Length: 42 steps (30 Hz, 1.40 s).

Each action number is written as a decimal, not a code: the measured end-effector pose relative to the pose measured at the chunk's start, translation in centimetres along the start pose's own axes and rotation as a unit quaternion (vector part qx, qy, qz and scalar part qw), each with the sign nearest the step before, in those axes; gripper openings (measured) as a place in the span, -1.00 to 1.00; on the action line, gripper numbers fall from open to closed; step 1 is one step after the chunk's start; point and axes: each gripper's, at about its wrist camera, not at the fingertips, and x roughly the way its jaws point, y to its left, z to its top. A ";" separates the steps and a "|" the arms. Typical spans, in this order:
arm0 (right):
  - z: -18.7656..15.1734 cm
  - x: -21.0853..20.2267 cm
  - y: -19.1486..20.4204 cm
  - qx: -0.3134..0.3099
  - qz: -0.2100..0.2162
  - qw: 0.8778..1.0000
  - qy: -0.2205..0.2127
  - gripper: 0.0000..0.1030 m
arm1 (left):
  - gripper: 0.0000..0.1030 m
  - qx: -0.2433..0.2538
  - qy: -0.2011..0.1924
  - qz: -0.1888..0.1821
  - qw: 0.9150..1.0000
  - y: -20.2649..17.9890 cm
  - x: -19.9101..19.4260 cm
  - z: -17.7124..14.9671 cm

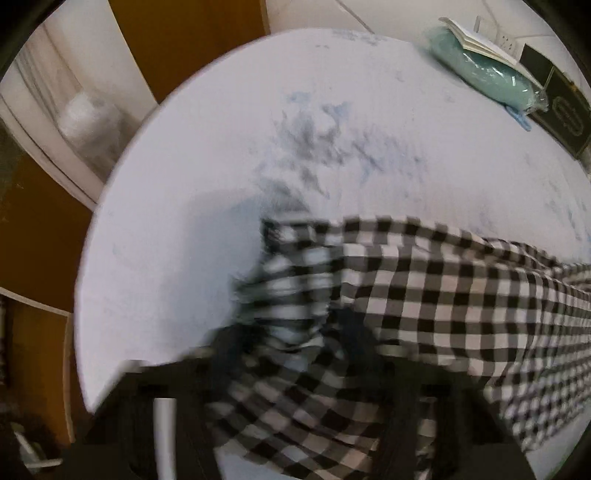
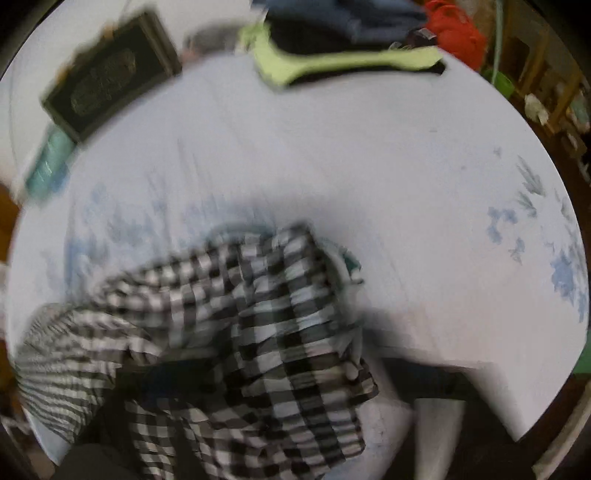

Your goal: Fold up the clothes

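A black-and-white checked garment is held up over a pale sheet with faint blue print. My left gripper is shut on the garment's left end, and the cloth bunches between its dark fingers and stretches away to the right. My right gripper is shut on the garment's other end, which hangs bunched and folded over its fingers. Both views are blurred by motion. The fingertips are mostly hidden under the cloth.
A teal bundle in plastic with an open booklet on it and a dark box lie at the far right of the sheet. In the right wrist view, the dark box, a lime-green and black garment and an orange item lie at the far edge.
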 end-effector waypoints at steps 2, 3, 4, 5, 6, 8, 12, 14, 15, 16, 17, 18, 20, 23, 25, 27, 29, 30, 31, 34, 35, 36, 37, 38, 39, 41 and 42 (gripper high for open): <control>0.3 -1.4 1.1 -0.032 -0.041 0.998 -0.046 -0.67 | -0.60 -0.010 -0.039 0.018 0.999 0.1 -1.6 0.6; 0.6 -2.6 1.1 -0.032 -0.054 0.995 -0.080 -0.67 | -0.60 -0.020 -0.057 0.022 0.998 0.3 -2.3 1.0; 1.0 -3.6 1.0 -0.031 -0.063 0.992 -0.109 -0.67 | -0.60 -0.028 -0.062 0.024 0.997 0.4 -2.4 1.4; 1.5 -3.7 0.5 -0.022 -0.062 0.991 -0.116 -0.67 | -0.59 -0.031 -0.056 0.026 0.998 0.3 -2.0 1.7; 2.0 -2.8 -0.1 -0.014 -0.075 0.992 -0.103 -0.67 | -0.52 -0.034 -0.050 0.028 0.998 0.2 -1.5 2.0; 2.7 -0.4 -1.2 -0.001 -0.094 0.993 -0.069 -0.62 | -0.43 -0.023 -0.024 0.029 0.999 -0.4 0.3 2.2; 0.9 -1.2 -3.0 0.041 -0.035 0.996 -0.064 0.32 | -0.04 -0.054 -0.009 -0.019 0.998 0.2 -0.7 0.9; -0.9 -3.4 -3.9 0.059 0.002 0.995 -0.086 0.71 | 0.43 -0.076 -0.038 -0.041 0.996 1.3 -3.6 -0.2; -1.9 -4.4 -4.4 0.071 0.021 0.993 -0.092 0.84 | 0.56 -0.084 -0.050 -0.049 0.994 1.9 -4.9 -0.7; -2.9 -4.9 -4.8 0.085 0.034 0.991 -0.093 0.85 | 0.56 -0.095 -0.056 -0.060 0.992 2.5 -6.0 -1.2; -3.8 -5.5 -5.2 0.098 0.046 0.990 -0.094 0.85 | 0.56 -0.107 -0.055 -0.068 0.990 3.2 -6.5 -1.7; -4.8 -6.0 -5.7 0.112 0.059 0.987 -0.095 0.85 | 0.56 -0.118 -0.052 -0.072 0.989 3.8 -6.8 -2.1; -6.5 -6.5 -6.0 0.132 0.073 0.984 -0.095 0.85 | 0.56 -0.126 -0.048 -0.070 0.988 4.4 -6.9 -2.9; -8.7 -6.7 -5.9 0.156 0.085 0.980 -0.092 0.85 | 0.56 -0.142 -0.034 -0.069 0.987 4.6 -5.7 -3.7; -9.3 -6.1 -5.4 0.164 0.087 0.979 -0.087 0.84 | 0.56 -0.147 -0.033 -0.072 0.986 4.0 -4.3 -3.8; -10.0 -5.6 -5.0 0.172 0.090 0.977 -0.083 0.84 | 0.56 -0.149 -0.026 -0.074 0.986 3.8 -3.3 -4.0; -10.4 -5.2 -4.8 0.184 0.106 0.973 -0.085 0.84 | 0.56 -0.150 -0.011 -0.073 0.986 3.1 -1.9 -4.3; -10.5 -5.1 -4.7 0.190 0.108 0.972 -0.086 0.84 | 0.56 -0.147 -0.005 -0.063 0.987 2.6 -1.2 -4.4; -10.6 -4.9 -4.6 0.195 0.110 0.971 -0.087 0.84 | 0.56 -0.142 -0.004 -0.051 0.989 2.2 -0.7 -4.5; -10.5 -4.4 -4.4 0.206 0.111 0.968 -0.087 0.84 | 0.62 -0.125 -0.013 -0.015 0.992 0.8 -0.5 -4.7; -10.4 -4.2 -4.3 0.210 0.111 0.968 -0.087 0.84 | 0.64 -0.124 -0.015 -0.007 0.992 0.6 -0.5 -4.8; -10.4 -3.9 -4.2 0.213 0.110 0.967 -0.087 0.84 | 0.66 -0.127 -0.018 -0.002 0.992 0.4 -0.6 -4.9; -10.3 -3.7 -4.1 0.216 0.111 0.966 -0.086 0.84 | 0.66 -0.129 -0.019 0.000 0.991 0.4 -0.6 -4.9; -10.4 -3.4 -4.1 0.222 0.113 0.965 -0.085 0.84 | 0.67 -0.130 -0.019 -0.001 0.991 0.4 -0.7 -5.0; -10.4 -3.1 -4.1 0.227 0.116 0.964 -0.083 0.84 | 0.67 -0.131 -0.019 -0.002 0.991 0.4 -0.7 -5.0; -10.3 -2.7 -3.8 0.232 0.115 0.962 -0.083 0.84 | 0.67 -0.145 -0.010 -0.016 0.989 1.3 -1.1 -5.4; -10.3 -2.6 -3.4 0.231 0.117 0.962 -0.084 0.84 | 0.68 -0.154 -0.004 -0.025 0.988 1.8 -1.3 -5.6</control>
